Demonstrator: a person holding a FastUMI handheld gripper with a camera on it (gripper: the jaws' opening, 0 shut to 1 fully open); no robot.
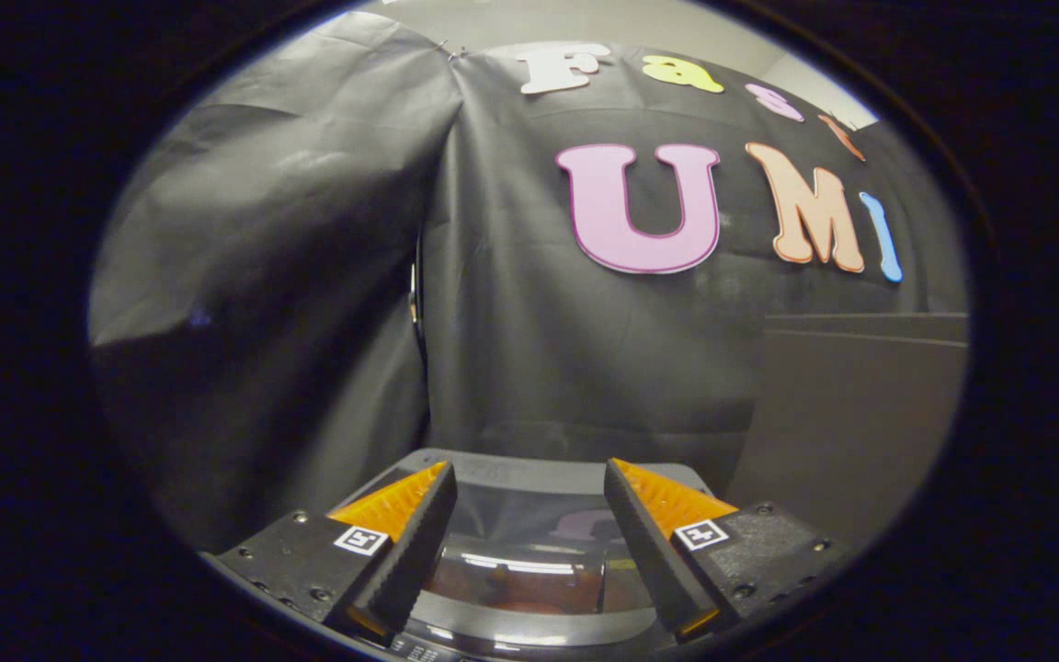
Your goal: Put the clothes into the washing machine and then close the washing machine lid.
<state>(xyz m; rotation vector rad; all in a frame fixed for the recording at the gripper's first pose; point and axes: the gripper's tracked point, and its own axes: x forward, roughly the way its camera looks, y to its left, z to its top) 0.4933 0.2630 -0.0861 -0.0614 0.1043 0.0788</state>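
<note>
- The washing machine [529, 552] sits just below and ahead of the claw [529, 542], backed against the booth's black cloth wall [539, 368]; its grey top and rear panel show between and beyond the two fingers.
- Its lid [529, 570] is a curved, smoky see-through pane in a grey frame, and it appears to lie down over the tub.
- Through the pane something reddish-orange [529, 588] shows; this may be the clothes already inside, but I cannot tell for sure.
- The claw is spread wide with nothing between its orange-and-black fingers [401, 542]; they hang over the lid, one toward each side edge, and whether they touch it is unclear.
- Handling, as a judgement: the lid looks like rigid, glossy plastic, light but slick, likely hinged at the rear edge. Pinching the smooth pane would slip; pushing down flat near the front edge of the frame is the better way to seat it.
- Clothes, if any remain outside, would be soft and limp, best pinched at a bunched fold.
</note>
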